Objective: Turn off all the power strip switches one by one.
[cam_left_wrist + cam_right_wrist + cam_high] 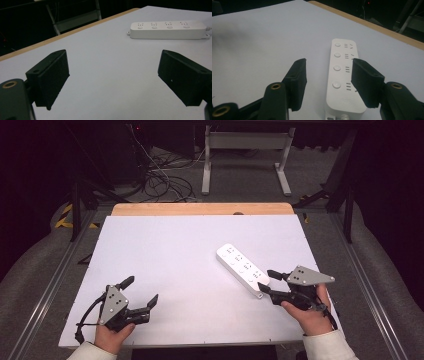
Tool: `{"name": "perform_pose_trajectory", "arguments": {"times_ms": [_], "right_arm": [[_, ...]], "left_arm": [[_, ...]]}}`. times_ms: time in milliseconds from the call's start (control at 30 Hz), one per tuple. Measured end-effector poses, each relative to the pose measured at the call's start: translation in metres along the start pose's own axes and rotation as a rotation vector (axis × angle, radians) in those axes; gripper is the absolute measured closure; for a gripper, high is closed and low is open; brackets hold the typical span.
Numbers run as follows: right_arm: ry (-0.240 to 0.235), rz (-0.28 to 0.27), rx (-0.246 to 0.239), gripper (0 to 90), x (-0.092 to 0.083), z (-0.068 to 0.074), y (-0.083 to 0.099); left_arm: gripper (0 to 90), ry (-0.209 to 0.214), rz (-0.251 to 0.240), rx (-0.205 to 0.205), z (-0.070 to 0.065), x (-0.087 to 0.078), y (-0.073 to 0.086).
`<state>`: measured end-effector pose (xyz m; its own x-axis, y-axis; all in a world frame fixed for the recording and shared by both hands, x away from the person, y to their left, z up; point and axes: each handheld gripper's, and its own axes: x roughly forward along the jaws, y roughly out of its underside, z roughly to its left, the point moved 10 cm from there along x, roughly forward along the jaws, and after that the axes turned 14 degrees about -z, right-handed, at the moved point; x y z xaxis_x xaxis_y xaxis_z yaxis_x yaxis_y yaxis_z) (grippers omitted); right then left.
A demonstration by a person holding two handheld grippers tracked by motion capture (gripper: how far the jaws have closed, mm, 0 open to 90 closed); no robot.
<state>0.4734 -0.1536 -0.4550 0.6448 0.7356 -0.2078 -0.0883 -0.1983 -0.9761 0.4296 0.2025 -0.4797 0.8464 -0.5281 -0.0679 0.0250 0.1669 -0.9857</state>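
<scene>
On the white surface [165,270], seen from above, the power strip [242,269] lies untouched — the right gripper [265,281] reaches its near end, nothing grasped yet. From the left gripper [113,80], fingers wide and empty, the strip sits well off. The right gripper view shows fingers [298,82] part-open over the strip's near end — its switches clear there.

The power strip [243,268] is laid on the bench [165,255], in its right half, slanted from mid-bench toward the near right corner. The right tool [264,281] is placed at its near end; the left tool [141,292] is held by the near left corner, well apart.
</scene>
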Motion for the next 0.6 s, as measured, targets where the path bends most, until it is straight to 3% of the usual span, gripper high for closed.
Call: {"name": "perform_pose_trajectory", "arguments": {"times_ms": [367,467,600], "right_arm": [[0.001,0.025,-0.003,50.6,0.024,-0.027,-0.002],[-0.016,0.046,0.016,56.0,0.032,-0.031,0.001],[-0.01,0.079,-0.009,62.0,0.036,-0.034,0.005]], "left_arm": [[10.6,0.0,-0.003,-0.009,0.0,0.0,0.0],[10.7,0.0,-0.003,-0.009,0.0,0.0,0.0],[10.6,0.0,-0.003,-0.007,0.0,0.0,0.0]]}}
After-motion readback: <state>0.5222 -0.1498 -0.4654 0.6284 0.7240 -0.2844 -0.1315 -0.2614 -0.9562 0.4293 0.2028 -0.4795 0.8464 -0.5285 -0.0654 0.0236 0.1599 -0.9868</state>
